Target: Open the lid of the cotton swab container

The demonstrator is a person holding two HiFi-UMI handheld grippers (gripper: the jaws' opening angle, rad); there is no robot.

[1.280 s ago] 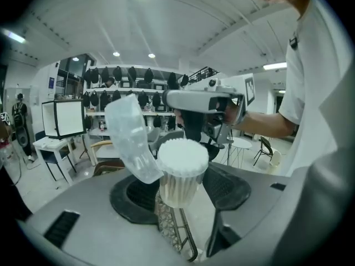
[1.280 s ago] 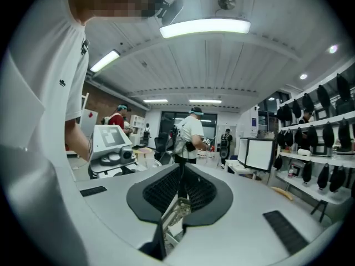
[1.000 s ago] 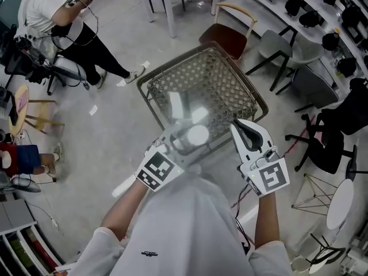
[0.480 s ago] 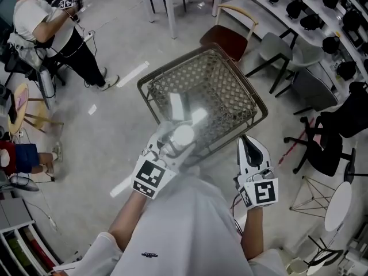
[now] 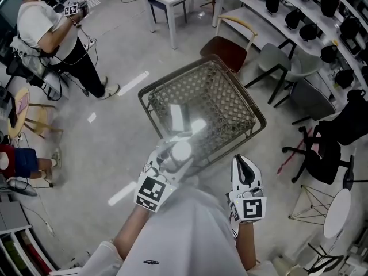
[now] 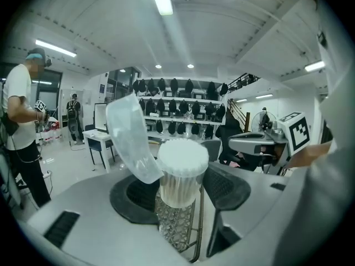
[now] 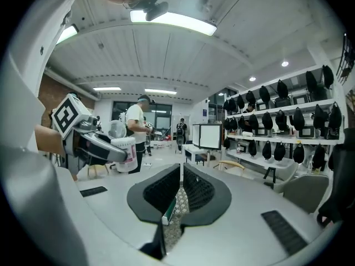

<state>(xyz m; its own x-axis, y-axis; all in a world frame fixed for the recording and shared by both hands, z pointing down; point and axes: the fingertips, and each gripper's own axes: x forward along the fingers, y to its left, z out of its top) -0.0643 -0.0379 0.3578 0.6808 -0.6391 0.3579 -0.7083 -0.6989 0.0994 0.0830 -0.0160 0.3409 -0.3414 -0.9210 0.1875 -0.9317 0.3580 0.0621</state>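
Lid step reads as done: the left gripper (image 6: 180,192) is clamped on the cotton swab container (image 6: 178,177), pads on either side of its clear body, and the lid (image 6: 130,143) stands swung up off the mouth, hanging by its edge on the left-jaw side. The right gripper (image 7: 180,188) is clenched on nothing, jaws pressed together, held off to the right of the left gripper and well apart from the container. The container's long axis runs upright, crossing the line of the left jaws at a right angle; the mouth points up toward your head, with the packed white swab tips showing. The lid tilts up and outward, away from the right jaw. Both grippers hang above the wire basket (image 5: 178,76). Next move, as I judge it: keep the left grip level so no swabs spill, and — if fuller opening is wanted — bring the right gripper's tips across to push the lid further back.
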